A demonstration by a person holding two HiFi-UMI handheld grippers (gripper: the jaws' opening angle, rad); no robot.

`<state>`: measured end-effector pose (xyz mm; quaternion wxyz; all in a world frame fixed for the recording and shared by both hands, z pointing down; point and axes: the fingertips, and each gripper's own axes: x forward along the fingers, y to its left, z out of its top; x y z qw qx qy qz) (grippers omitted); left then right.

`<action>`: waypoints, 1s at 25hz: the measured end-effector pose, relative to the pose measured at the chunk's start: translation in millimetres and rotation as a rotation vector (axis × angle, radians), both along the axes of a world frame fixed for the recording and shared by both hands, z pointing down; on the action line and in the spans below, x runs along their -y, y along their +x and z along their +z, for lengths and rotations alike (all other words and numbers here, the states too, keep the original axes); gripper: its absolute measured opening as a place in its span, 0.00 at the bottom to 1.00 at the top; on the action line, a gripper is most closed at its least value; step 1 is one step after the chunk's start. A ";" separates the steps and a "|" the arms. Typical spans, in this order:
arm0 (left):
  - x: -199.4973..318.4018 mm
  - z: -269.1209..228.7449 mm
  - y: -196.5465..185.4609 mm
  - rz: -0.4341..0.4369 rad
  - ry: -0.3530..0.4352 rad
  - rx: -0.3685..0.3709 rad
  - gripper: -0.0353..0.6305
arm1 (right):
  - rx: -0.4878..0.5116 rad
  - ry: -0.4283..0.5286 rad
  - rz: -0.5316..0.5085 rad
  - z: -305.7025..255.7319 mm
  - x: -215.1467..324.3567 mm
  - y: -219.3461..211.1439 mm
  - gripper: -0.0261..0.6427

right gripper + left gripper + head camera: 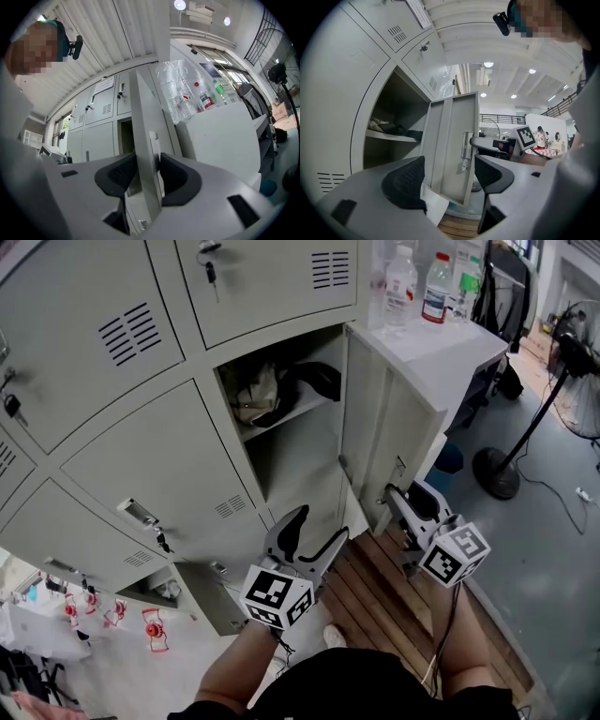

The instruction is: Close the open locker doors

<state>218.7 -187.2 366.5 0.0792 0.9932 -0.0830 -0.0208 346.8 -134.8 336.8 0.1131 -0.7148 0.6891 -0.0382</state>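
Observation:
A grey locker door [370,418] stands swung open to the right of its compartment [281,456], where dark clothing [291,385] lies on a shelf. My right gripper [394,498] is at the door's free edge by the latch. In the right gripper view both pads of the gripper [147,176] sit against the two faces of the door edge [145,140]. My left gripper [319,526] hangs open in front of the compartment, holding nothing. The left gripper view shows the door [452,140] beyond the open left gripper [450,176]. A lower locker [202,601] also looks ajar.
Closed lockers with keys [208,268] fill the wall to the left. A white cabinet [441,352] with bottles [412,282] stands right behind the open door. A fan stand [497,470] is on the floor at right. Wooden slats [375,587] lie underfoot.

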 end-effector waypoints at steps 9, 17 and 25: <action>14.3 0.5 -32.8 -0.063 0.000 0.005 0.56 | -0.021 -0.004 -0.123 2.5 25.8 -48.5 0.28; 30.9 0.1 -64.1 -0.141 0.006 0.009 0.56 | -0.042 -0.007 -0.212 6.7 58.5 -85.2 0.27; 48.2 0.4 -96.0 -0.240 0.013 0.024 0.56 | -0.042 0.003 -0.293 7.8 94.8 -110.5 0.24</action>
